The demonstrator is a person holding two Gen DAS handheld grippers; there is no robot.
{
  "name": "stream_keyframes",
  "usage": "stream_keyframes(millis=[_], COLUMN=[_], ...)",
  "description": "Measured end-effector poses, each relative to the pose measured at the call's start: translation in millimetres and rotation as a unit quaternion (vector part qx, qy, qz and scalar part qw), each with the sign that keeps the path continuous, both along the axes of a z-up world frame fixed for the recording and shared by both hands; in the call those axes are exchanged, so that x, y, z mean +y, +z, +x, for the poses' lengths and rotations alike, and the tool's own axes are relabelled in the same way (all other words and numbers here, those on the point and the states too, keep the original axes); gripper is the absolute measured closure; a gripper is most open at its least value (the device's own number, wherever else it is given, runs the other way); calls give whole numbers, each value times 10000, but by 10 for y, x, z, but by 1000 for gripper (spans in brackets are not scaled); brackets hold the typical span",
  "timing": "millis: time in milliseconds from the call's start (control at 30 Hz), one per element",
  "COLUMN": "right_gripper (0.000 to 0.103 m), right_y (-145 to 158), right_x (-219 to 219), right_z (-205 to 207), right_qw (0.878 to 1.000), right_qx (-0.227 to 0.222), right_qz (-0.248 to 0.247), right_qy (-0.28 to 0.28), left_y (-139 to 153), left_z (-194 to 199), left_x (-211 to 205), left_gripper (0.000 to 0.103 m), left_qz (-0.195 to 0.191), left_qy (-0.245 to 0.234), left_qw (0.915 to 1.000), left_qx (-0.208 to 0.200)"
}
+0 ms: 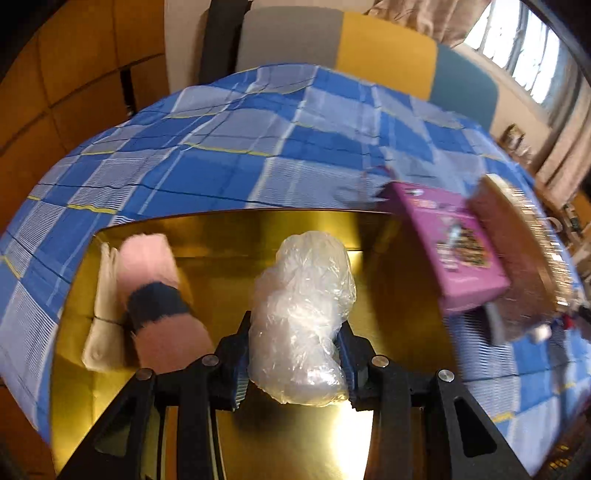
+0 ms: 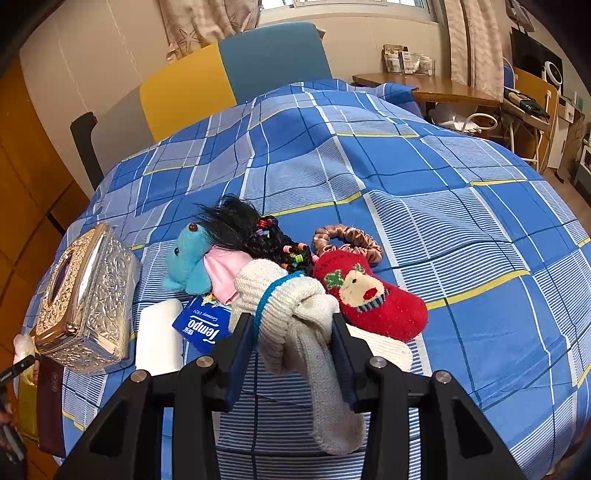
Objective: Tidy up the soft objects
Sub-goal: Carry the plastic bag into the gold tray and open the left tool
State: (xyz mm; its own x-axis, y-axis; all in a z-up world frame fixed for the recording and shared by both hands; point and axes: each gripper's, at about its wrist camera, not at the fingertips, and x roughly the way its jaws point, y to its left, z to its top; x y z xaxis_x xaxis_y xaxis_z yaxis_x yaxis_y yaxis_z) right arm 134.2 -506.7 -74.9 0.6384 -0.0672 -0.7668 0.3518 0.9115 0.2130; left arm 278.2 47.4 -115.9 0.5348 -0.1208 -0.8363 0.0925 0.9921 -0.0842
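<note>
over a gold tray lying on the bed, the left tool clamps a crumpled clear plastic bag between its blue pads; the view is smeared by motion. on the tray's left side lie a pink and navy fuzzy sock and, touching it, a cream folded cloth. just right of the tray stand a purple box and a metallic tissue box, both blurred in that view. the bed carries a blue plaid sheet, rumpled into soft ridges, with yellow lines through the checks. the right tool grips a knotted cream knit sock with a teal band, its long end hanging toward the camera. beyond it lie a red reindeer sock, a brown satin scrunchie, a blue plush toy with black beaded hair, a tempo tissue pack and a white block. behind the bed stands a headboard in grey, yellow and teal panels; patterned curtains flank a bright window, a wooden desk sits at the right, wooden panelling at the left
</note>
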Motion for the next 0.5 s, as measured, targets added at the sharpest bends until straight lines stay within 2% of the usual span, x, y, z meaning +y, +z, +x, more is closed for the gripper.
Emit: stream_keyframes(millis=[33,100,200,267,500], right_gripper=[62,62,62,62,62], right_y=[-4,-6,11,13,28], right_x=[1,3,3,1,31], right_z=[4,3,-10,-9,4], right_qw=[10000,10000,10000,10000,9999], right_qx=[18,27,-29,-34,-39], right_qz=[-13,-18,-17,-26,-128], right_qy=[1,3,4,0,38], left_y=[-42,-95,-97,-72,86], left_z=[67,145,147,103,-234], left_x=[43,127,268,330,337], left_gripper=[58,35,20,18,18], left_qz=[19,3,-175,-384,-612], left_qy=[92,261,577,617,644], left_qw=[9999,9996,9981,9973,9959], left_qx=[62,127,105,58,-166])
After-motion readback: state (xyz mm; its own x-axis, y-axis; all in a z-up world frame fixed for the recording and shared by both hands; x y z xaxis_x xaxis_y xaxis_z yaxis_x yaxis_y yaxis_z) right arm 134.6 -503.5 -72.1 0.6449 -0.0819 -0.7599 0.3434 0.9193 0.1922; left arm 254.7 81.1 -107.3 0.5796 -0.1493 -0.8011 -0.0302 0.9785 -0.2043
